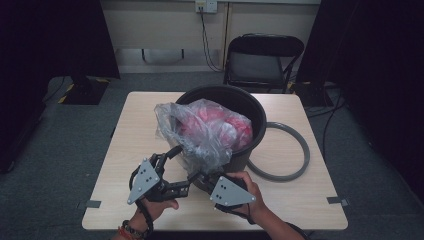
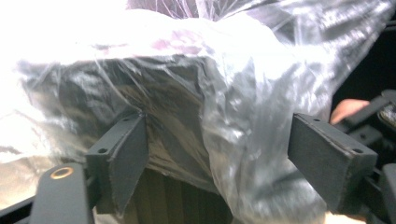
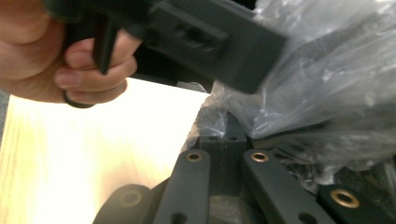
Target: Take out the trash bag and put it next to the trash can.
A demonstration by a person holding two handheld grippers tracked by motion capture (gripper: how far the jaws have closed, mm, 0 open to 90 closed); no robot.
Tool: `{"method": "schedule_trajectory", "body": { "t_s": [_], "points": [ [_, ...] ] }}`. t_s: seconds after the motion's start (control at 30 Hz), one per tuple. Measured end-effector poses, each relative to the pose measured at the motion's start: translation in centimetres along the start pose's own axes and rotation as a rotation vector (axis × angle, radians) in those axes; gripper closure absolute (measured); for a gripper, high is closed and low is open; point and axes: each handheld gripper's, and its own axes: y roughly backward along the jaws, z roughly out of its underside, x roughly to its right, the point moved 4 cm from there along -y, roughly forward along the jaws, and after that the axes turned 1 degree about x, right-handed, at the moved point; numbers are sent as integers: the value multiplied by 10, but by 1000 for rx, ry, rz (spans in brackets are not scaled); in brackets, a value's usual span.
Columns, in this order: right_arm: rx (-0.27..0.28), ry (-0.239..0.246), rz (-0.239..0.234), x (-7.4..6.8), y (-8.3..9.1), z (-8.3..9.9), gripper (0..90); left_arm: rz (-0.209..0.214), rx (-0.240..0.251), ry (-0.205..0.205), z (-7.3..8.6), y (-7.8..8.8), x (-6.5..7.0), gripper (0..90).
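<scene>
A black bucket [image 1: 250,112] stands on the table, lined with a clear plastic bag [image 1: 200,127] that holds red stuff. The bag's rim hangs over the bucket's near wall. My left gripper [image 1: 186,187] is at that near side with its jaws wide open; loose bag film [image 2: 233,70] hangs between the pads [image 2: 322,158] without being pressed, and the dark bucket wall [image 2: 154,98] shows through it. My right gripper [image 1: 197,177] is shut, its closed tips [image 3: 227,137] pinching a fold of the bag [image 3: 336,84]. The left gripper's body [image 3: 210,42] crosses just above them.
A grey ring [image 1: 295,150] lies flat on the wooden table [image 1: 135,130], to the right of the bucket and touching it. A black folding chair [image 1: 262,60] stands beyond the table's far edge. Bare tabletop stretches to the left of the bucket.
</scene>
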Motion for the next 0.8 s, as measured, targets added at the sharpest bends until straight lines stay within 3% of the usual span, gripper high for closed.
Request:
{"method": "schedule_trajectory", "body": {
  "t_s": [0.1,0.23,0.37,0.6,0.8],
  "points": [
    [-6,17,-8,-2,-1,1,900,-17,-12,13,-1,-5,-3,202],
    [-16,39,-19,-6,-1,2,900,-43,-28,14,-2,-5,-8,280],
    [-23,46,-27,-8,-1,3,900,-25,-54,-19,3,-1,-9,519],
    [-24,42,-33,-8,0,4,900,16,-80,-52,10,-1,-6,861],
    [-34,26,-23,-5,6,10,900,11,-87,-68,12,-1,-6,900]
  ]
}}
